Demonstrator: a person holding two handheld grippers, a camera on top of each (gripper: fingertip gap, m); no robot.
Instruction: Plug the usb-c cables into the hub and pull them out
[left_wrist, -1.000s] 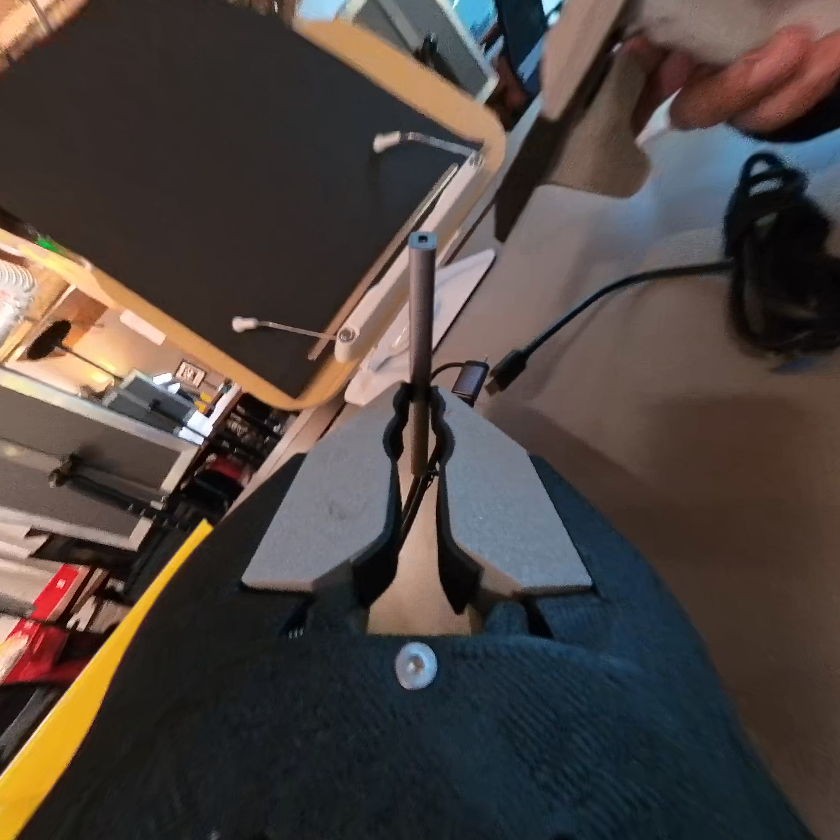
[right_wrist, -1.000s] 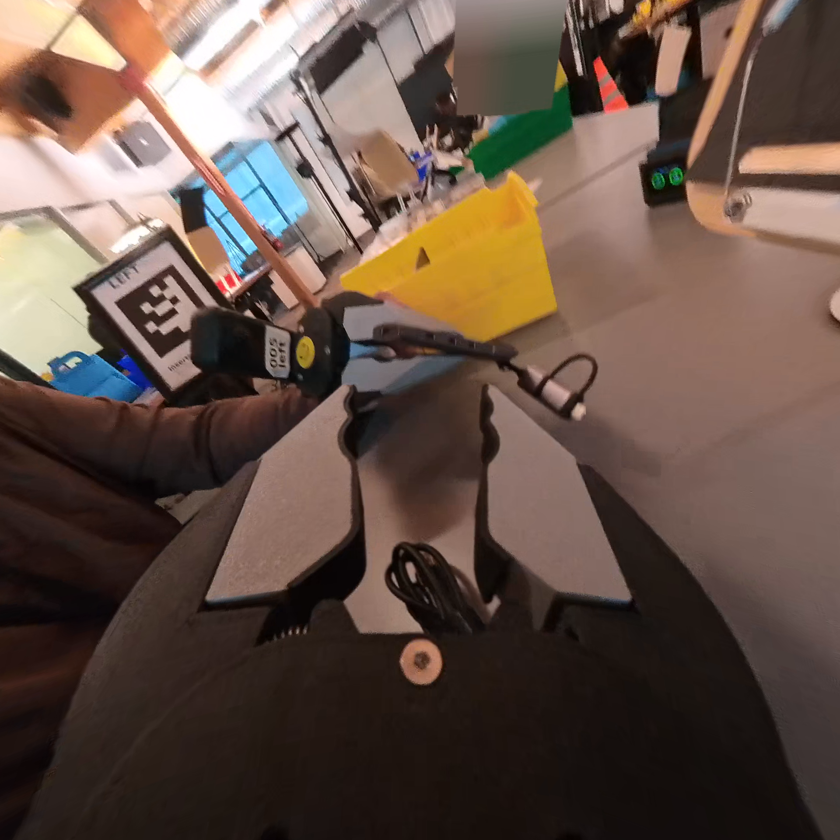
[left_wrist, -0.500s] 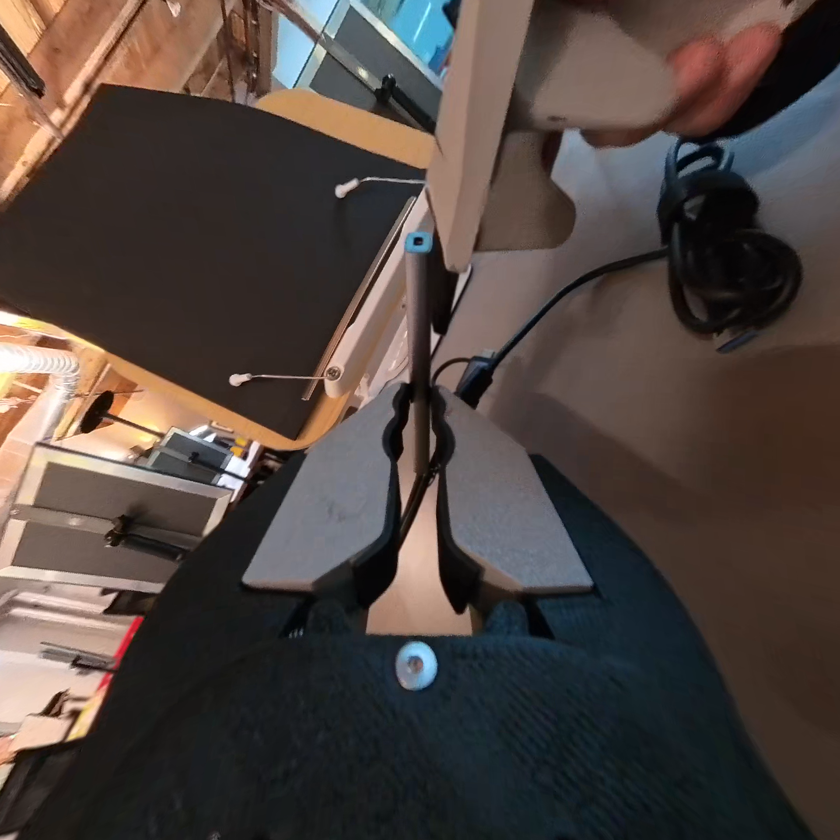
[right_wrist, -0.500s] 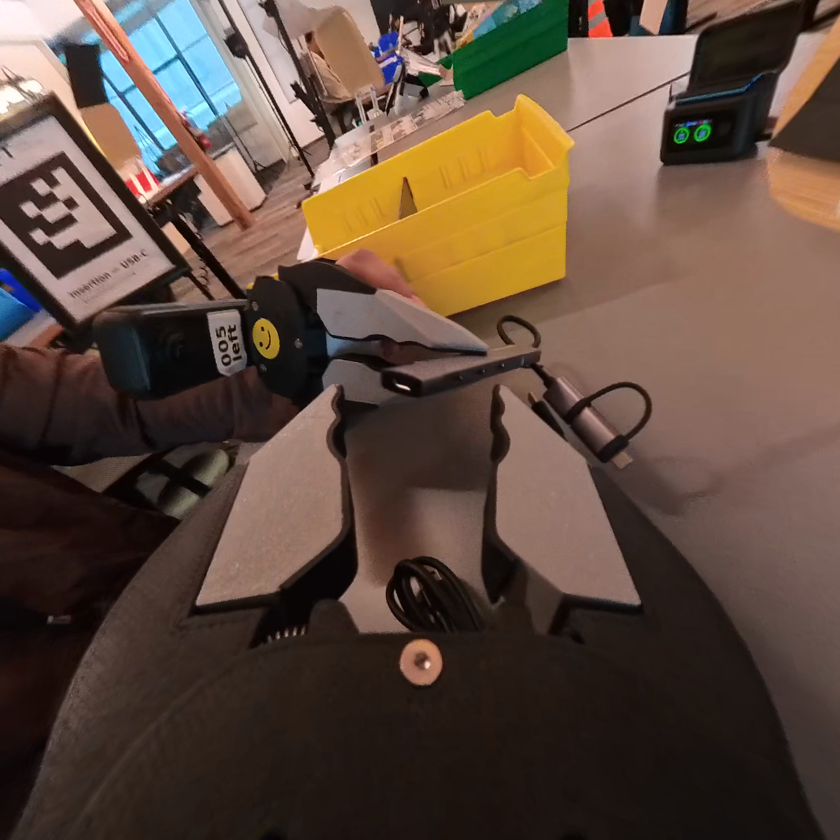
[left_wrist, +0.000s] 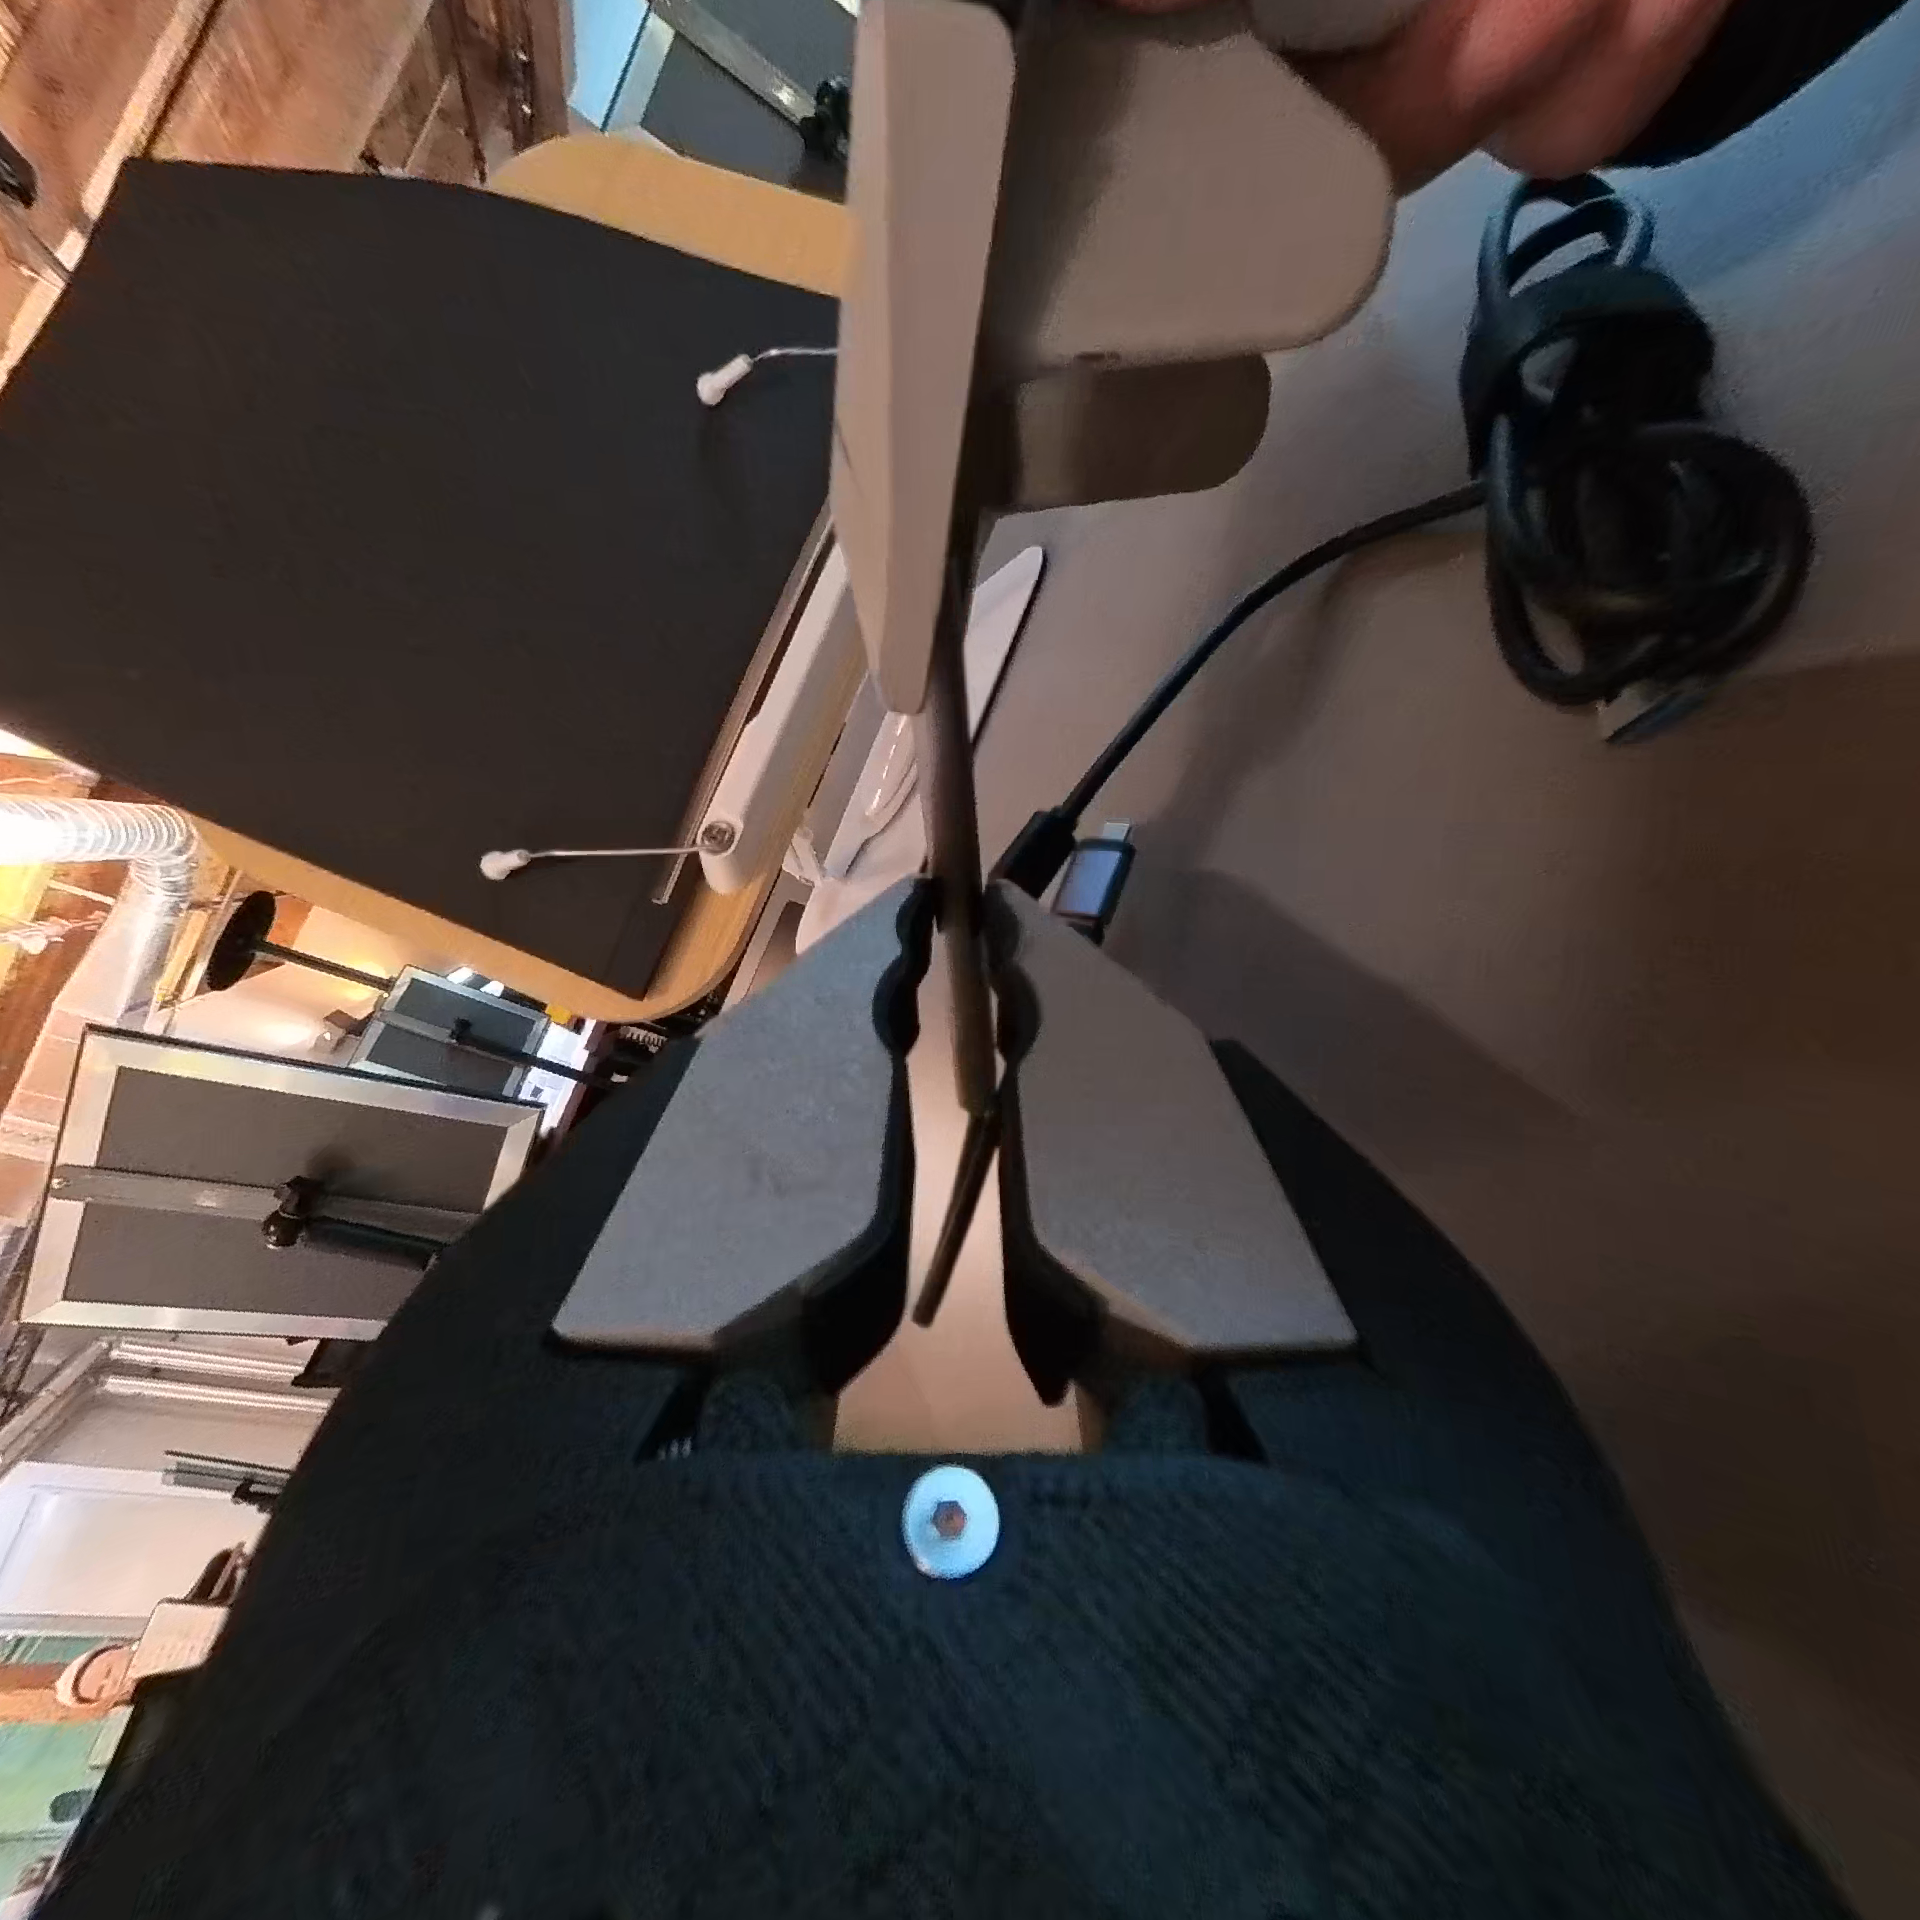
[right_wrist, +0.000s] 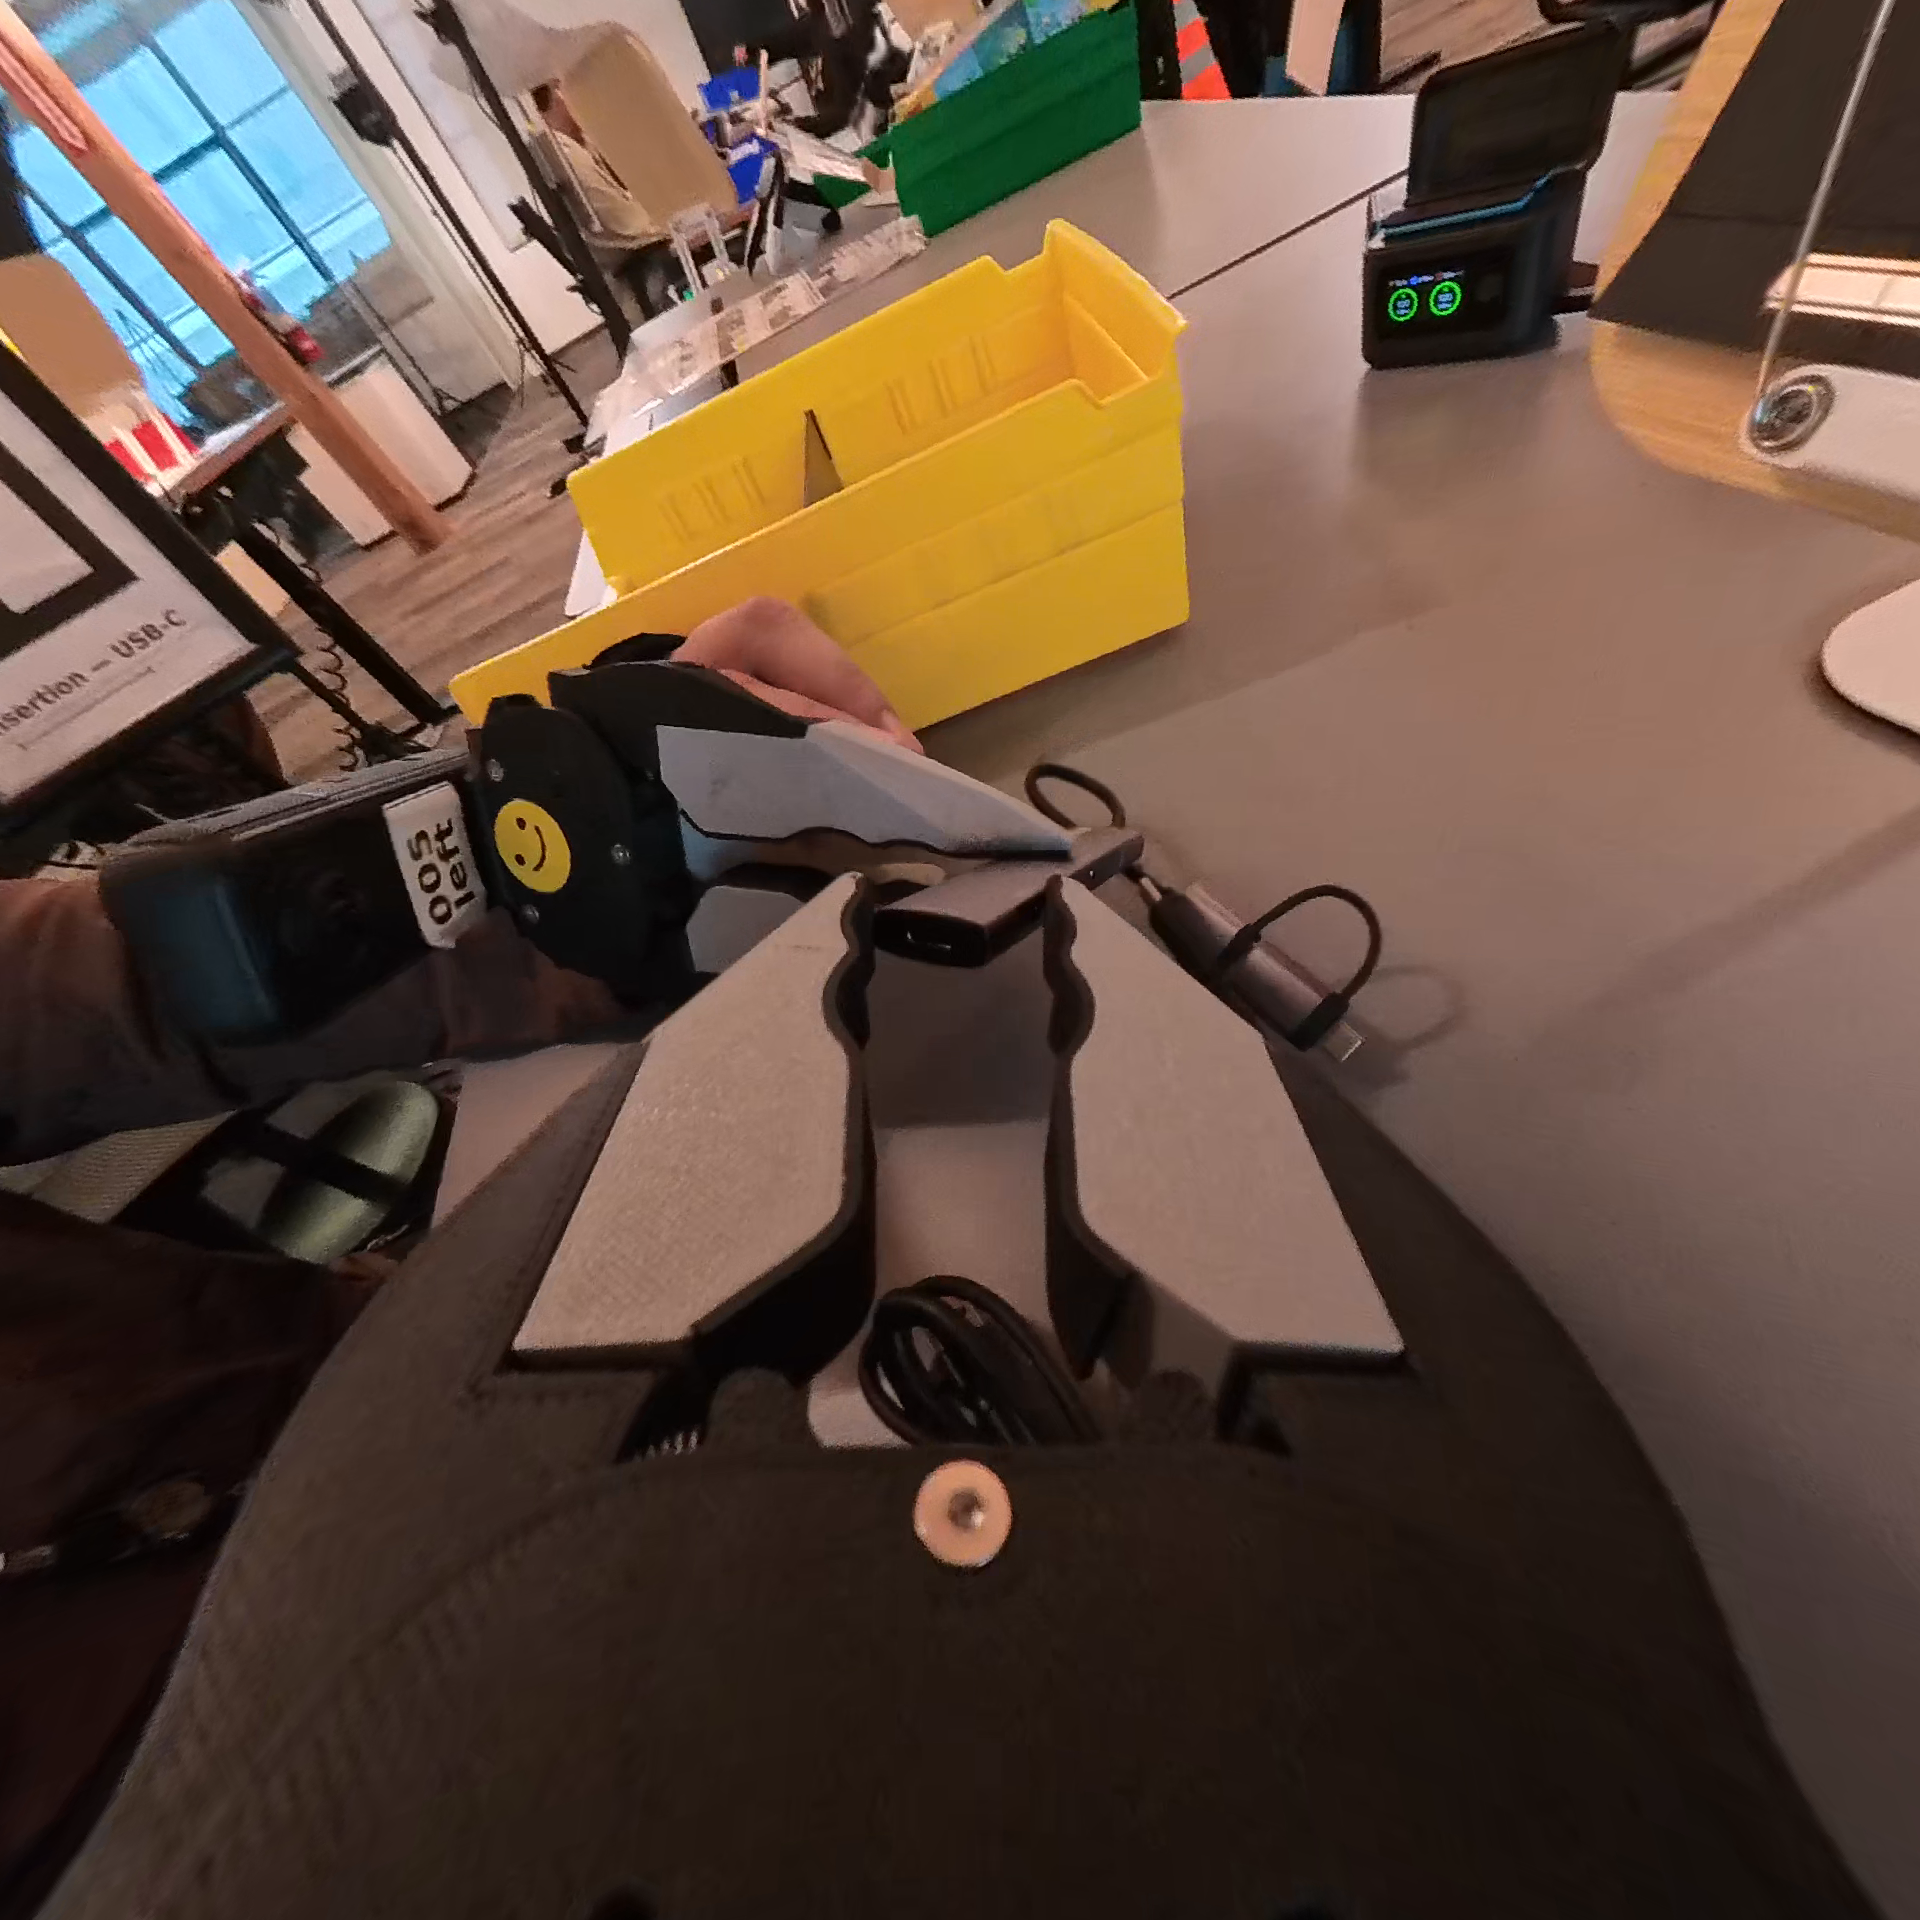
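My left gripper (left_wrist: 956, 914) is shut on a thin grey usb hub (left_wrist: 951, 790), held edge-on above the table. In the right wrist view the hub's open end port (right_wrist: 966, 914) sits between the tips of my right gripper (right_wrist: 956, 894), which is open with a finger on each side of it. The left gripper's upper finger (right_wrist: 831, 790) lies over the hub there. The hub's short lead with a grey adaptor plug (right_wrist: 1257, 966) hangs to the table. A black usb-c cable (left_wrist: 1247, 613) lies loose, its plug (left_wrist: 1039, 842) near the hub, its coil (left_wrist: 1621, 468) farther right.
A yellow bin (right_wrist: 935, 540) stands behind the grippers on the grey table (right_wrist: 1558, 935). A black board with a wooden rim (left_wrist: 364, 520) stands on a white stand foot (right_wrist: 1870, 655). A small dark device with green rings (right_wrist: 1455, 281) is at the back right. Only a small space, under 4 cm, lies between the two pairs of fingers.
My right gripper has come in toward the hub, and its open fingers now flank the hub's end. My left gripper has kept its hold and turned the hub toward the right gripper.
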